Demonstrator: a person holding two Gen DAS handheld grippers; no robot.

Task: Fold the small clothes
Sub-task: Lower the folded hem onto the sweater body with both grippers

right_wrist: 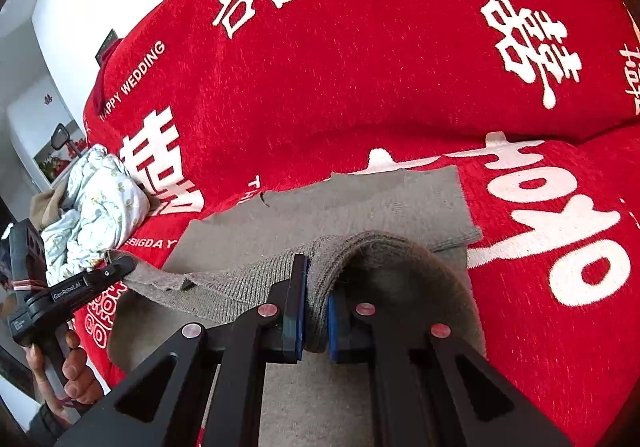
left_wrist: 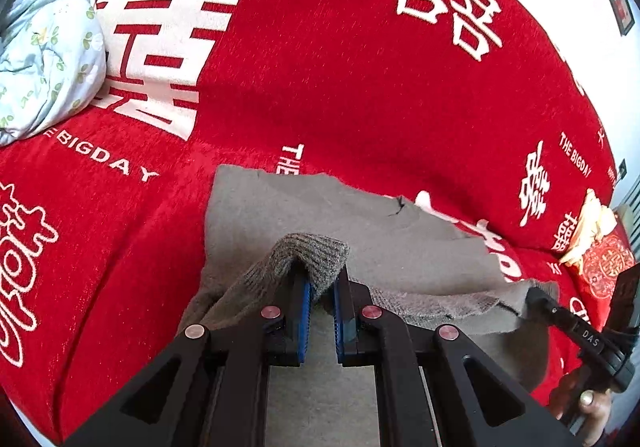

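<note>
**Grey knit garment held up at two points over a red bed**

One bed (left_wrist: 340,79) is seen, filling most of both views and covered by a single red spread printed with large white characters and the words "HAPPY WEDDING" and "THE BIGDAY". One red embroidered pillow (left_wrist: 608,267) is seen at the right edge of the left wrist view.

One grey knit garment (left_wrist: 304,207) is laid on the spread in the lower centre of the left wrist view, and in the lower centre of the right wrist view (right_wrist: 360,203). Its far part lies flat on the bed, while its near ribbed edge is lifted and stretched between the two claws.

One crumpled pale floral cloth (left_wrist: 48,55) is found at the upper left of the left wrist view and at the middle left of the right wrist view (right_wrist: 96,207), well apart from the grey garment.

Two claws are counted. The left claw (left_wrist: 322,287) is clamped narrowly on a bunch of the ribbed edge at lower centre; it is also seen at the lower left of the right wrist view (right_wrist: 120,267), gripping that edge's end. The right claw (right_wrist: 316,311) is likewise clamped narrowly on a thick fold of the edge, and appears at the lower right of the left wrist view (left_wrist: 536,295).

Two hands are glimpsed: one (right_wrist: 76,371) at the lower left of the right wrist view, one (left_wrist: 592,407) at the lower right of the left wrist view.
</note>
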